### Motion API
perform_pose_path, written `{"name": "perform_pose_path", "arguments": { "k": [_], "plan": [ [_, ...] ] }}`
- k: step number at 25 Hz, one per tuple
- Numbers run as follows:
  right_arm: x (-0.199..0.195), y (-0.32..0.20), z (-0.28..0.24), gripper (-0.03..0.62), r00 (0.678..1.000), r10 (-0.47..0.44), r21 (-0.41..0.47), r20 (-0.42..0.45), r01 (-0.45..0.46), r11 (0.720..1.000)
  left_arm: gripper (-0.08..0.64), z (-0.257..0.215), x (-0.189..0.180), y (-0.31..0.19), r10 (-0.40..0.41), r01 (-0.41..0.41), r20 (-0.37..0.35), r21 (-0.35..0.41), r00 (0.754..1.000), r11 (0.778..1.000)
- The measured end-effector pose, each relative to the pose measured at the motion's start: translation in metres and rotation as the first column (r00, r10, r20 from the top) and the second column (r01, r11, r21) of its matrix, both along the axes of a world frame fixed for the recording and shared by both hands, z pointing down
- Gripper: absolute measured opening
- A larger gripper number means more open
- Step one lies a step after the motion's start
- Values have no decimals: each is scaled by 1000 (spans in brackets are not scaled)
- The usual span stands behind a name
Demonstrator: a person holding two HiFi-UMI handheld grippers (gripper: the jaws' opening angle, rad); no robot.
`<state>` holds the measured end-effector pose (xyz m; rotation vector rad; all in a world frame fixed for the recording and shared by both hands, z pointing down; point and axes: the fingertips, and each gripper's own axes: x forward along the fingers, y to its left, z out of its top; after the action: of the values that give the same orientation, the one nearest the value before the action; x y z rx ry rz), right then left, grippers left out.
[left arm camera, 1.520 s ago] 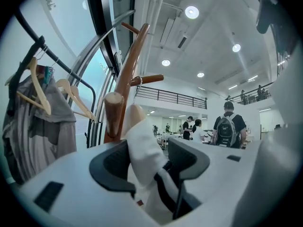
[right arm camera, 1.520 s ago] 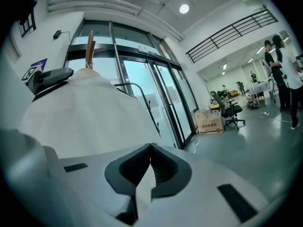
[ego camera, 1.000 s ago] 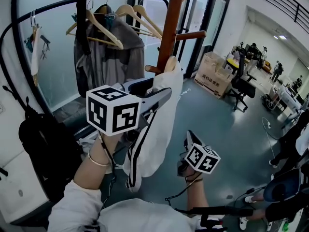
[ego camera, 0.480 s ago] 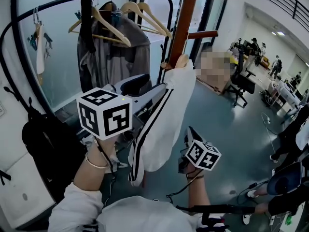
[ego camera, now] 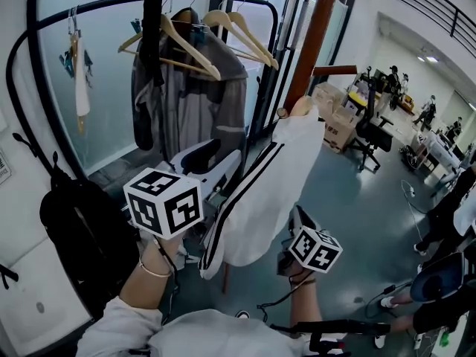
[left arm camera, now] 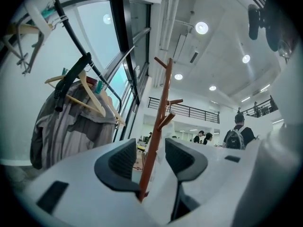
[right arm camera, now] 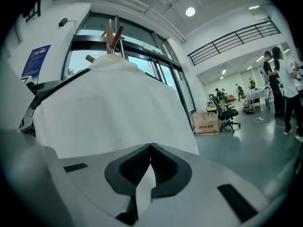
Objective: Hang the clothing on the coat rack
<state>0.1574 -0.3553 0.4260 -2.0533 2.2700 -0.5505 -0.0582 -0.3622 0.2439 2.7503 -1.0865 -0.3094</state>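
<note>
**White garment on a rack peg, right tool gripping its lower edge**

A white garment (ego camera: 260, 199) with a dark stripe down one side hangs from a peg (ego camera: 301, 106) on the brown wooden rack (ego camera: 316, 36). It drapes down and toward the camera from the rack's pole.

The right tool (ego camera: 296, 216) sits low, below the rack and at the garment's lower right edge. In the right gripper view its jaws are clenched (right arm camera: 150, 148) on a thin fold of the white cloth. The rest of the garment (right arm camera: 109, 108) rises in front of it up to the rack's top (right arm camera: 112, 34).

The left tool (ego camera: 217, 162) is just beside the garment's striped side, on the side away from the rack. Its jaws have just been closing a little but stand apart (left arm camera: 150, 145). Nothing is pressed between the pads. Through the gap, the left gripper view shows the rack's pole (left arm camera: 161, 108) farther off.

Left of the rack, a black rail (ego camera: 97, 6) holds wooden hangers and a grey jacket (ego camera: 186, 103).
</note>
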Motion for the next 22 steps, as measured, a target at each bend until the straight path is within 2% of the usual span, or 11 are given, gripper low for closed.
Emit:
{"name": "perform_pose_path", "arguments": {
  "k": [3, 8, 11, 15, 19, 22],
  "plan": [
    [-1, 6, 1, 23, 1000, 16, 1, -10, -16, 1000, 169, 10, -11, 4, -47, 47, 7, 4, 999, 999],
    [-5, 16, 4, 23, 999, 26, -4, -28, -26, 1000, 77, 38, -32, 3, -184, 183, 81, 21, 980, 983],
    [-6, 24, 5, 23, 998, 29, 1, -49, -29, 1000, 17, 59, -40, 9, -204, 205, 60, -16, 977, 979],
    [-4, 28, -2, 23, 997, 21, 24, -75, -19, 1000, 8, 75, -48, 20, -247, 248, 13, -29, 969, 968],
    [-1, 31, -14, 23, 994, 5, 61, -111, 2, 998, 8, 90, -52, 29, -353, 353, 51, -4, 934, 936],
    [4, 39, -13, 23, 992, -14, 63, -122, 22, 998, 8, 114, -47, 39, -389, 393, 87, -44, 917, 918]
  ]
}}
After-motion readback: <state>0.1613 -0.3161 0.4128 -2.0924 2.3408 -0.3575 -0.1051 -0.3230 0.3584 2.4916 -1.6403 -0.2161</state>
